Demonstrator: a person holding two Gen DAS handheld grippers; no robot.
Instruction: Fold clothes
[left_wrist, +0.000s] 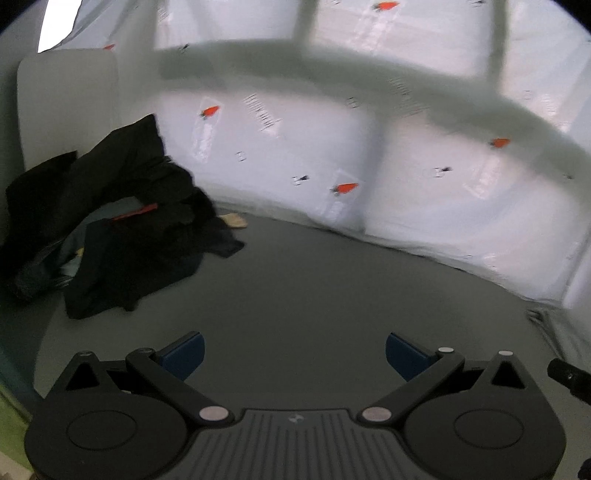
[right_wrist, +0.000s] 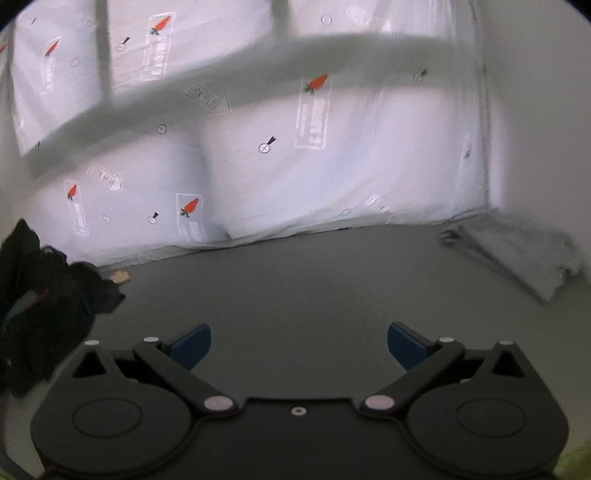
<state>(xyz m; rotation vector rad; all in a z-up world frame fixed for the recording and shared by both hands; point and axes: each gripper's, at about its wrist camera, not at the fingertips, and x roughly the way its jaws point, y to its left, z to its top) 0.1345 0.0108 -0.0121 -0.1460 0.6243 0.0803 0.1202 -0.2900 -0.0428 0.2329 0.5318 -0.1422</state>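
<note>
Dark clothes pile (left_wrist: 110, 221) — unfolded, on table (left_wrist: 314, 280).

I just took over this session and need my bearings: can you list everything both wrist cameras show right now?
pile of dark clothes: one heap, black with a thin red strip, unfolded, left side of the table
folded grey garment: one, pale grey-green, far right of the table by the sheet
small tan item: one, beige, at the pile's far edge; too blurred to identify
table: one, dark grey, bare in the middle
white sheet: one backdrop, white with orange carrot prints, behind the table
pale panel: one, off-white, upright behind the pile
left gripper: black with blue pads, open, empty, above the table
right gripper: black with blue pads, open, empty, above the table
</note>
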